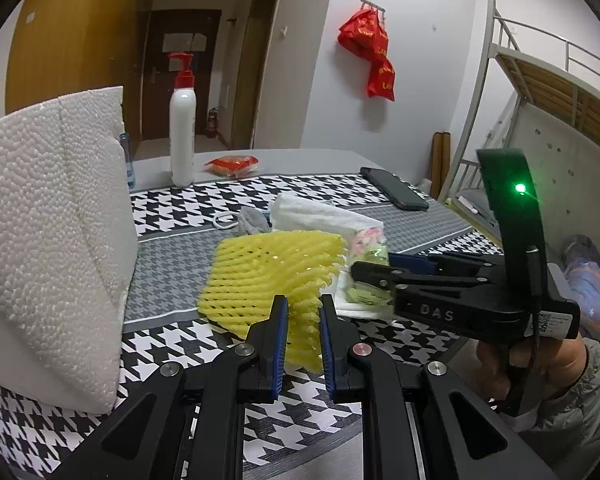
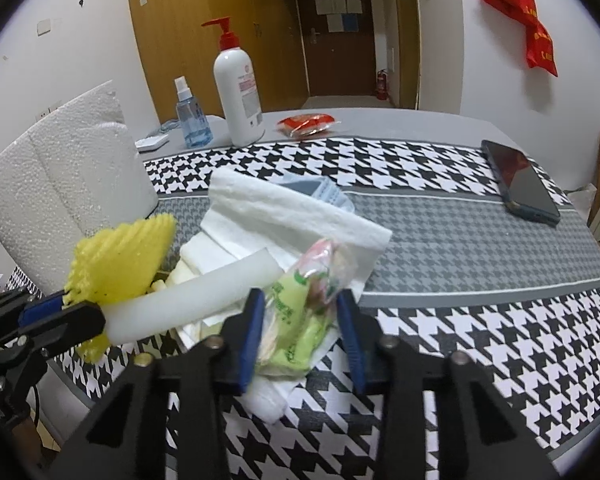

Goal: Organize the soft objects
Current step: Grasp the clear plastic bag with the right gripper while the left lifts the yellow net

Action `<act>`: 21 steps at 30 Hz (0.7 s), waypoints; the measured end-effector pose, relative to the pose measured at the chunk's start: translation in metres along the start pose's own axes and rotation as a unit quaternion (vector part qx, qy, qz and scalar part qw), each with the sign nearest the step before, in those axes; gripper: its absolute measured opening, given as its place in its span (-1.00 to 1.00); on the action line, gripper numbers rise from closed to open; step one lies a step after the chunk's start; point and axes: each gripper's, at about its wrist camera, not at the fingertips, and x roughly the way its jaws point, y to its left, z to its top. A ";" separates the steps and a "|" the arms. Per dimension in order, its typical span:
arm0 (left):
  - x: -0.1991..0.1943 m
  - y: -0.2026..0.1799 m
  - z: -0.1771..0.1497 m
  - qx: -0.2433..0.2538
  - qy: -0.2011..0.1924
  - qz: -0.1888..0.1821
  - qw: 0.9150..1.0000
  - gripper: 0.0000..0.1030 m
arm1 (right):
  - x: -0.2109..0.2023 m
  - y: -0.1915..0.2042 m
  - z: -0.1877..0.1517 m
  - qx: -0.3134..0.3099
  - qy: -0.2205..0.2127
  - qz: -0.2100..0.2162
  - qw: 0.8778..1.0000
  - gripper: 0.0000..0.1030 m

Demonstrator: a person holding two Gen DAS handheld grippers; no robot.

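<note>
A yellow foam net sleeve (image 1: 274,276) is lifted off the houndstooth tablecloth (image 1: 172,208). My left gripper (image 1: 303,308) is shut on its near edge; it also shows in the right wrist view (image 2: 120,264). My right gripper (image 2: 300,300) is open, its jaws on either side of a green and pink plastic packet (image 2: 300,308) that lies on a pile of white cloths (image 2: 284,208). In the left wrist view the right gripper (image 1: 376,268) reaches in from the right over the packet (image 1: 366,248). A white foam tube (image 2: 204,300) lies beside the pile.
A large white styrofoam block (image 1: 48,232) stands at the left. A white pump bottle (image 2: 240,92), a blue spray bottle (image 2: 192,116) and a red packet (image 2: 306,124) stand at the back. A dark phone (image 2: 520,180) lies at the right. A grey mask (image 2: 320,192) sits behind the cloths.
</note>
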 end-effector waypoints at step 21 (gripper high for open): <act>-0.018 -0.011 0.004 0.013 -0.013 0.026 0.999 -0.79 | -0.055 -0.026 -0.011 0.026 -0.050 -0.006 0.998 -0.53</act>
